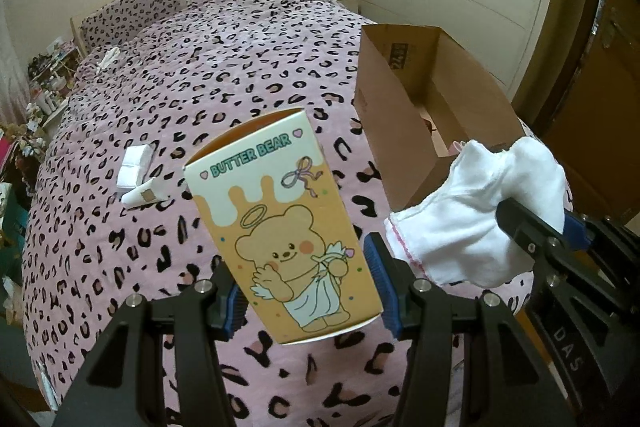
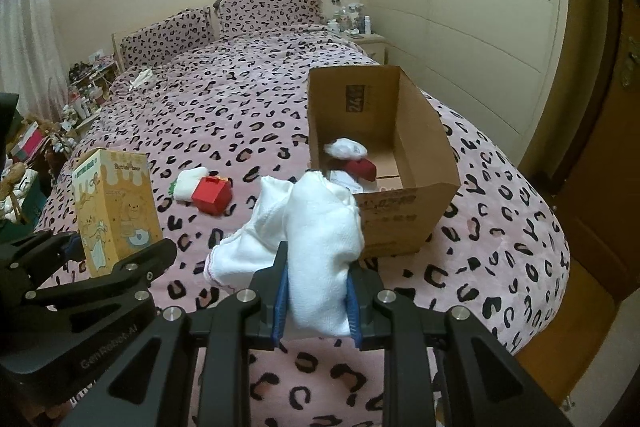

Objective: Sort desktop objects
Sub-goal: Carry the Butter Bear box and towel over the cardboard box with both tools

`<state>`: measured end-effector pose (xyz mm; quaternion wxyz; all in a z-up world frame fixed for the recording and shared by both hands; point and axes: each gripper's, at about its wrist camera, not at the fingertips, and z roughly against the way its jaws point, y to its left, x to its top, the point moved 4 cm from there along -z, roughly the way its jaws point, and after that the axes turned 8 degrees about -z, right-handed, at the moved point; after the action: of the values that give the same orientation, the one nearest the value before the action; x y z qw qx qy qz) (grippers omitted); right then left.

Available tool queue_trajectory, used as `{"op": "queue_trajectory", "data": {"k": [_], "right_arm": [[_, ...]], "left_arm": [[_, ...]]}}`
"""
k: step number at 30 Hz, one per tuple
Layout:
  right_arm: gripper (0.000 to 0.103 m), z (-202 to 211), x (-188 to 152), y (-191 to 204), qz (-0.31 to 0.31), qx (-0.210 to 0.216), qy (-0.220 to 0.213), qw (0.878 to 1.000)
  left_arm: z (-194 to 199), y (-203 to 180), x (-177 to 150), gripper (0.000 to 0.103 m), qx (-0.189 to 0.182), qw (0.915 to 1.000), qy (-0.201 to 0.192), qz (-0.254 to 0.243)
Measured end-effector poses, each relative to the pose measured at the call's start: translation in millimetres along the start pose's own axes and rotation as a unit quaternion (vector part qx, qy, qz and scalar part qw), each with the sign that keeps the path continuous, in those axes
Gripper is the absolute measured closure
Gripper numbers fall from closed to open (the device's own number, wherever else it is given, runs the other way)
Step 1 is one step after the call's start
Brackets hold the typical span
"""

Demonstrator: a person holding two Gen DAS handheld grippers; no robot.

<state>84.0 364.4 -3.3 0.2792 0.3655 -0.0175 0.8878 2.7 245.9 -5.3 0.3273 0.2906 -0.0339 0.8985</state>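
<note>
Room: we work over a bed (image 2: 248,107) with a pink leopard cover.
Right gripper (image 2: 318,307): clenched on a white cloth (image 2: 320,251), lower centre of its frame.
Left gripper (image 1: 306,291): grasping a Butter Bear carton (image 1: 280,223), long axis running up the frame.
Cardboard box (image 2: 420,163): open, just beyond the cloth, up and right; we judge the right hand nearer.
Left on the cover: red box (image 2: 212,195), left of centre.

Cardboard box (image 1: 420,99) floor mostly hidden
</note>
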Motion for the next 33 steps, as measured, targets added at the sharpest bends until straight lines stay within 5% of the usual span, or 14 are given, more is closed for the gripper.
{"op": "queue_trajectory", "data": {"k": [33], "right_arm": [[0.079,-40.8,22.7,-73.7,-0.032,-0.049,0.010,0.998]], "left_arm": [[-59.0,-58.6,60.1,0.049,-0.051,0.9956,0.008,-0.079]]}}
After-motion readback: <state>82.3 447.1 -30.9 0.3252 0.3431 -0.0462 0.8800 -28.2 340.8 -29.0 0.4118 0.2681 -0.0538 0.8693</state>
